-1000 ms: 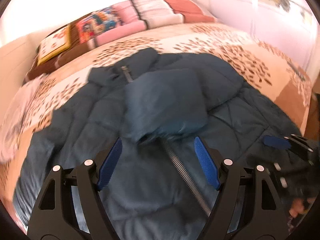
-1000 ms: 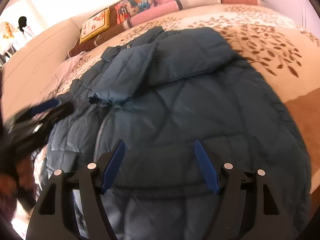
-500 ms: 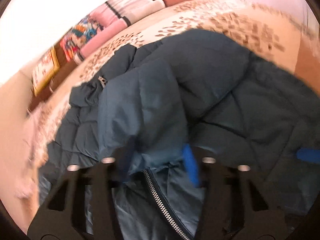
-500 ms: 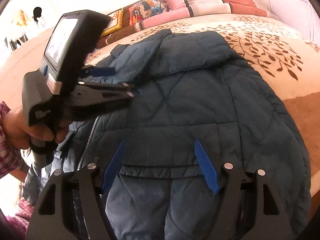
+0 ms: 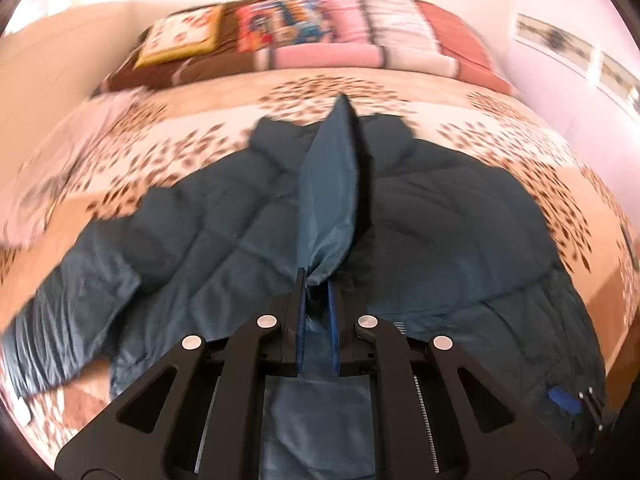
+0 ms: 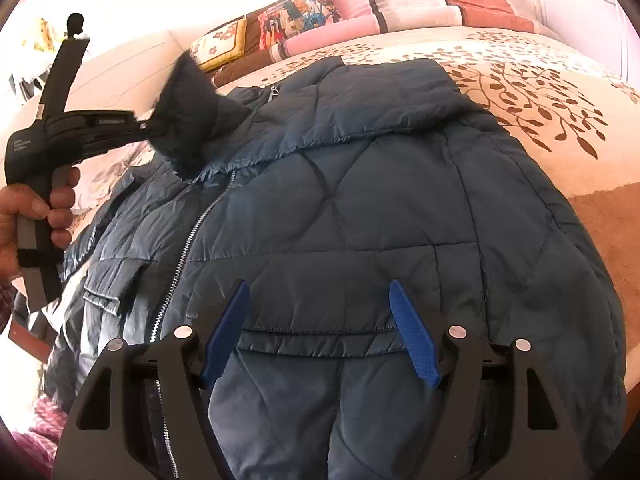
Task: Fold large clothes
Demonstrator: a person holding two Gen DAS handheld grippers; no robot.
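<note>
On leaf-print bedspread, quilted navy puffer jacket, left claw just closed pinching its fabric, right claw spread wide

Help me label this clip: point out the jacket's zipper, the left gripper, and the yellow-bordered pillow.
zipper (image 6: pixel 188 240), right wrist view, on the metal teeth midway down the jacket front.
left gripper (image 5: pixel 317 280), left wrist view, between its fingertips, pinching blue fabric.
yellow-bordered pillow (image 5: pixel 180 34), left wrist view, on its pale centre panel.

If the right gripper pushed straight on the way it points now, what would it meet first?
Most likely the front of the blue quilted jacket lying on the bed, near its pocket flap. The right gripper has its jaws open with nothing else between; depth is uncertain.
</note>
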